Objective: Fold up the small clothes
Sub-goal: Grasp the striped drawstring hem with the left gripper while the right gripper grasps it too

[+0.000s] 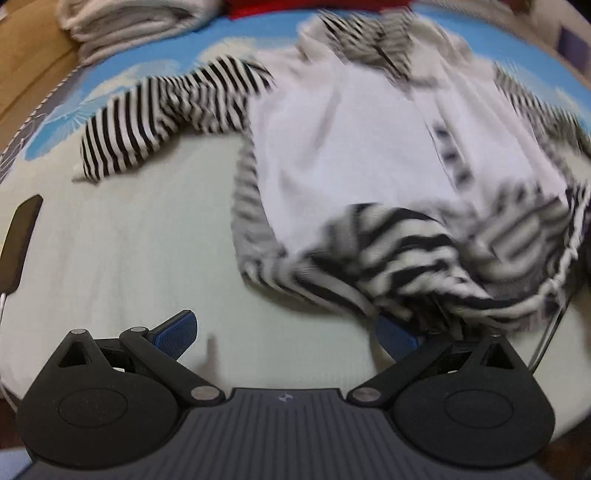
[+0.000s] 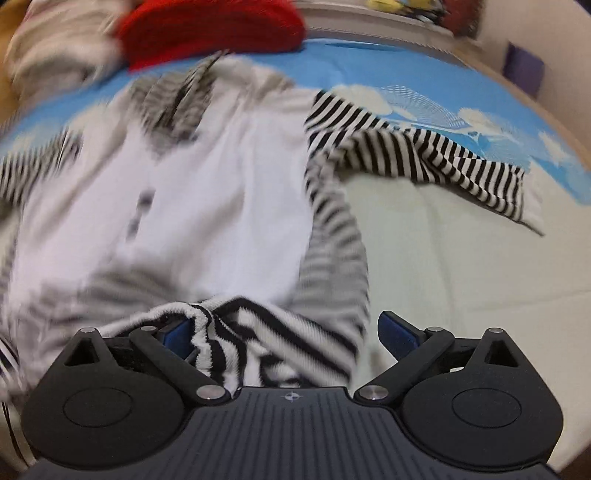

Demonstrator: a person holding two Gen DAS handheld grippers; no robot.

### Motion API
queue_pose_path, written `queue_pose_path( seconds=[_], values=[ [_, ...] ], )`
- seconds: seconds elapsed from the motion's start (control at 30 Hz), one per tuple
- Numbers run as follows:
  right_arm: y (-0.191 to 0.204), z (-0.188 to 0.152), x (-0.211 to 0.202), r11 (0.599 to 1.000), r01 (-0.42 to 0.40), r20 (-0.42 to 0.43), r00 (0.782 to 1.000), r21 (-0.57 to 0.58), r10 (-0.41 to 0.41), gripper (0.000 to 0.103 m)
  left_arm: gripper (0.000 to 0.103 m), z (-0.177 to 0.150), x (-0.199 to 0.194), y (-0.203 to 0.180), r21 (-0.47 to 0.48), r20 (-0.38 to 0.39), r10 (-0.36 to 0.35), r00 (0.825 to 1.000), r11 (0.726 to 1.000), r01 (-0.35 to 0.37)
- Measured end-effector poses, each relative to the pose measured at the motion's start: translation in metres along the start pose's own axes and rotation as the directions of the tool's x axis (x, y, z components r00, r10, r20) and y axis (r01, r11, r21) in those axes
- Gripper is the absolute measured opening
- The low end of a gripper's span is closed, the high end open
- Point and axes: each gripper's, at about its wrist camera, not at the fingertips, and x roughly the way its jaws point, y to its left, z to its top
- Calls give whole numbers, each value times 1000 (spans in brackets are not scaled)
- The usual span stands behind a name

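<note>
A small garment (image 1: pixel 351 147) with a white body and black-and-white striped sleeves lies face up on a pale mat (image 1: pixel 129 258). One striped sleeve (image 1: pixel 159 118) stretches out to the left. Its bunched striped hem (image 1: pixel 406 251) hangs over the right finger of my left gripper (image 1: pixel 286 332), which is open with bare mat between its blue pads. In the right wrist view the same garment (image 2: pixel 184 192) is blurred, with the other sleeve (image 2: pixel 443 158) spread to the right. My right gripper (image 2: pixel 288 332) is open, and the striped hem (image 2: pixel 258 332) lies between its fingers against the left pad.
A blue cloud-print sheet (image 1: pixel 258 33) lies under the mat. A red cloth (image 2: pixel 214 29) and a stack of folded whitish cloth (image 1: pixel 129 22) sit at the far edge. A dark flat object (image 1: pixel 18 240) stands at the left. Bare mat (image 2: pixel 461 277) shows to the right.
</note>
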Motion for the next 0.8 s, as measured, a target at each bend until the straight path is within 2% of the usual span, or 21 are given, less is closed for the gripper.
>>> queue_pose_path(
  seconds=[0.07,0.17,0.3,0.37,0.47,0.57,0.67,0.8],
  values=[
    [-10,12,16,998,-21,-8,1000,55,22,99,103,12,5,8,-41,5,23,1000,999,-23],
    [-28,13,36,989,-57,-27,998,134,61,99,103,26,18,16,-90,-5,38,999,995,-39],
    [-44,6,50,952,-89,-40,994,293,105,99,103,25,28,23,-136,-17,-45,999,990,42],
    [-46,11,46,935,-107,5,994,338,112,99,103,24,24,24,-167,-3,-87,996,982,85],
    [-44,27,35,922,-103,120,991,372,63,98,103,25,18,26,-204,21,-167,986,964,168],
    [-42,42,27,908,-98,205,979,407,13,98,103,25,13,22,-186,19,-250,968,950,249],
    [-40,47,37,906,-89,174,985,413,17,98,103,20,7,11,-133,-2,-349,937,929,345],
    [-37,43,49,922,-55,118,993,384,10,98,103,12,-4,-10,14,-29,-446,895,895,446]
  ],
)
